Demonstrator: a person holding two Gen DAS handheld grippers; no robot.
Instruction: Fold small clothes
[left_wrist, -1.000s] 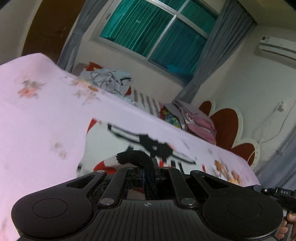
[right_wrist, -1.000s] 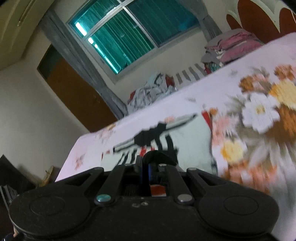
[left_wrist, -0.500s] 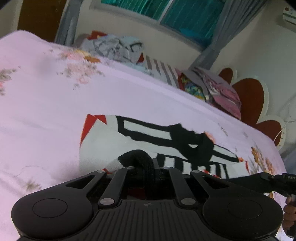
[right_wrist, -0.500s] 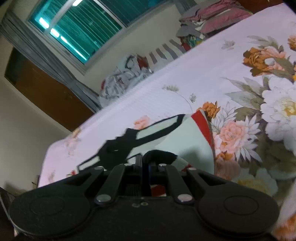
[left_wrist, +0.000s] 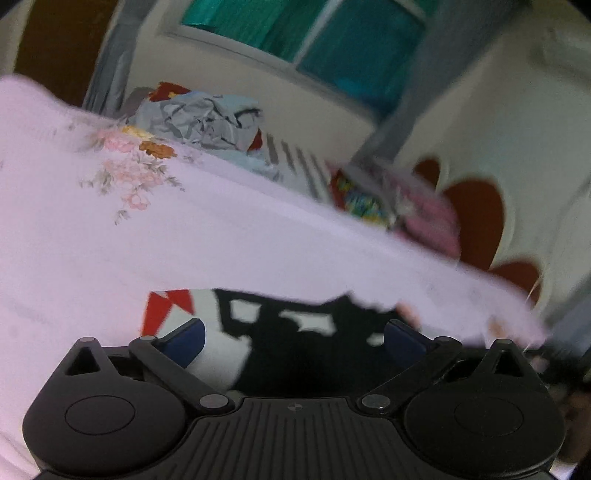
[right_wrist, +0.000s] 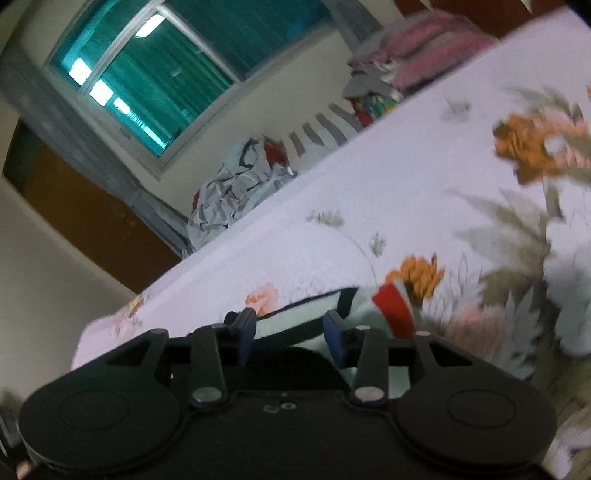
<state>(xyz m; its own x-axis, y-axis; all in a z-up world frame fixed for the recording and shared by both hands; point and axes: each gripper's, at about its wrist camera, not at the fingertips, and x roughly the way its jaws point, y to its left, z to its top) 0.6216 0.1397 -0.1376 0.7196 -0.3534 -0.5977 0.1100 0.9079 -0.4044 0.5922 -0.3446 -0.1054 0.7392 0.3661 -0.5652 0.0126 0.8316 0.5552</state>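
The small garment, white with black stripes and red corners, lies spread on the bed, just ahead of both grippers and low in each wrist view. The left gripper has just been opening: its blue fingers stand wide apart over the cloth, with the black-patterned part showing between them but nothing pinched. The right gripper has also just been opening, and its fingers are part-way spread above the garment's near edge, again pressing on nothing that can be seen. Judged from how the piece lies, one fold looks to have been laid and let go, since the cloth rests flat and neither gripper holds it; blur hides how neat the edges are. Further folds of this piece may remain. Well beyond it, at the far side of the bed, a crumpled heap of clothes looks unfolded, while a neater stack sits near the headboard, so much of the work seems left.
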